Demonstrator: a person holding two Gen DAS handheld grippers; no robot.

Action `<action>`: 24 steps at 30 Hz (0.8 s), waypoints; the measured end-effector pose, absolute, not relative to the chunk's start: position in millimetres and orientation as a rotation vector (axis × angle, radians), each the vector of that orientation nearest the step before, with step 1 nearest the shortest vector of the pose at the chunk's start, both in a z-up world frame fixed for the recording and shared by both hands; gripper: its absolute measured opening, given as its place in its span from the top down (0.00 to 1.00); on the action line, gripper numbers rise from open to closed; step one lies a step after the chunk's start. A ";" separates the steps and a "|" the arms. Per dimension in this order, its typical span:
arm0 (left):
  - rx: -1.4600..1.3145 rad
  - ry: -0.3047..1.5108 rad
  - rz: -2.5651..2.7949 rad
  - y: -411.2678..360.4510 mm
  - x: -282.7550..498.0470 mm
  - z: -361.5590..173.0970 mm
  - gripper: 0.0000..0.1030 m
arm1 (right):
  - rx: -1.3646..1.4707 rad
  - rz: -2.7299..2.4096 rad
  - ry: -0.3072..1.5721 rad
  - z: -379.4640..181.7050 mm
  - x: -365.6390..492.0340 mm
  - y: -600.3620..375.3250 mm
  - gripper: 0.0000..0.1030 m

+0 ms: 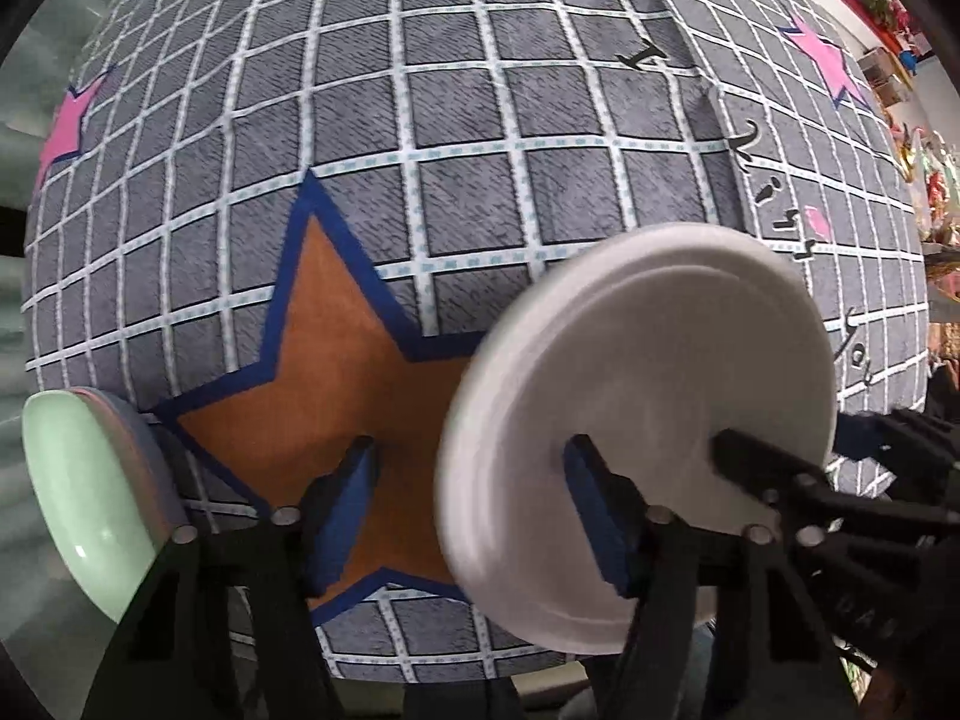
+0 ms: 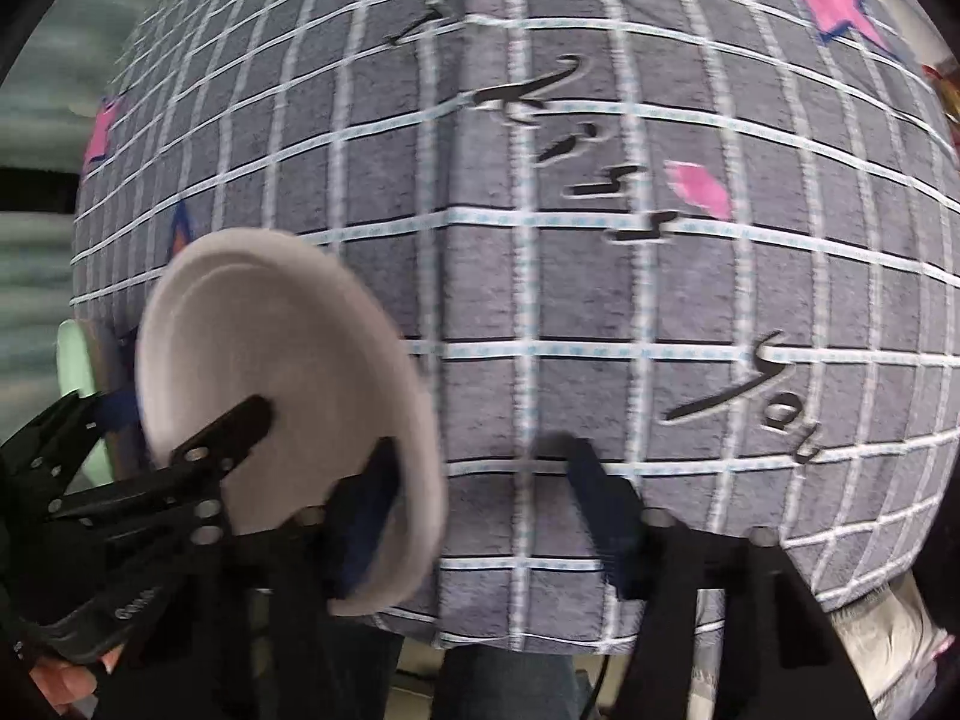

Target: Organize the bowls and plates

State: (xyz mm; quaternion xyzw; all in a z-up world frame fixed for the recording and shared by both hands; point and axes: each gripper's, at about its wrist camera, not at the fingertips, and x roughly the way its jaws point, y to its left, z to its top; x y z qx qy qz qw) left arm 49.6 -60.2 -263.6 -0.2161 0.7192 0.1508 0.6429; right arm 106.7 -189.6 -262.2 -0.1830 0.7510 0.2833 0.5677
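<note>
A desk point(image 1: 480, 120) fills both views, covered with a gray cloth crossed by a white grid. The cloth carries a big orange star point(image 1: 336, 372) edged in blue near the front, a pink star point(image 1: 825, 60) toward the far right corner, and black script lettering point(image 2: 600, 192) running down its right half

A white plate point(image 1: 648, 360) hangs tilted above the front part of the desk, between the two grippers, its round face turned obliquely toward each camera and its lower rim reaching past the desk's front edge. It is slightly blurred. From the left wrist view its left rim overlaps one arm of the orange star

At the desk's left edge sits a small stack of dishes topped by a pale green dish point(image 1: 84, 504), with a pinkish and a bluish rim showing just under it. It lies well apart from the white plate

The left gripper point(image 1: 468, 450) has its fingers spread wide: the left one is over the orange star, clear of the plate, and the right one lies across the plate's lower face. The right gripper point(image 2: 474, 450) is also spread wide, its left finger overlapping the plate's lower rim and its right finger over bare cloth. In each view the other gripper reaches in from the side with one finger across the plate's face and the other behind the rim. Which gripper carries the plate's weight cannot be told

At the bottom left of the right wrist view, part of the left hand point(image 2: 60, 687) shows beneath the left gripper's body
</note>
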 end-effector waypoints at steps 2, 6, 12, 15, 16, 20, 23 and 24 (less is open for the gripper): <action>-0.508 1.633 0.312 -63.3 51.9 -265.3 0.49 | -0.444 0.679 1.760 -263.5 102.0 -182.9 0.58; -0.527 1.625 0.274 -67.7 57.0 -263.3 0.62 | -0.409 0.702 1.792 -268.7 93.0 -168.5 0.67; -0.526 1.632 0.273 -75.1 57.3 -255.1 0.63 | -0.400 0.686 1.818 -270.9 78.4 -149.1 0.74; -0.523 1.625 0.275 -69.8 48.5 -251.6 0.63 | -0.372 0.671 1.842 -273.8 62.6 -138.1 0.74; -0.529 1.622 0.278 -66.9 45.9 -250.3 0.63 | -0.364 0.667 1.851 -273.9 58.0 -133.6 0.74; -0.535 1.604 0.295 -50.7 31.5 -240.1 0.63 | -0.363 0.678 1.848 -266.9 35.8 -110.9 0.74; -0.542 1.591 0.314 -36.2 21.2 -229.4 0.63 | -0.373 0.696 1.836 -256.3 27.8 -96.2 0.74; -0.546 1.588 0.323 -33.2 20.4 -224.3 0.63 | -0.377 0.702 1.832 -253.4 23.2 -89.3 0.74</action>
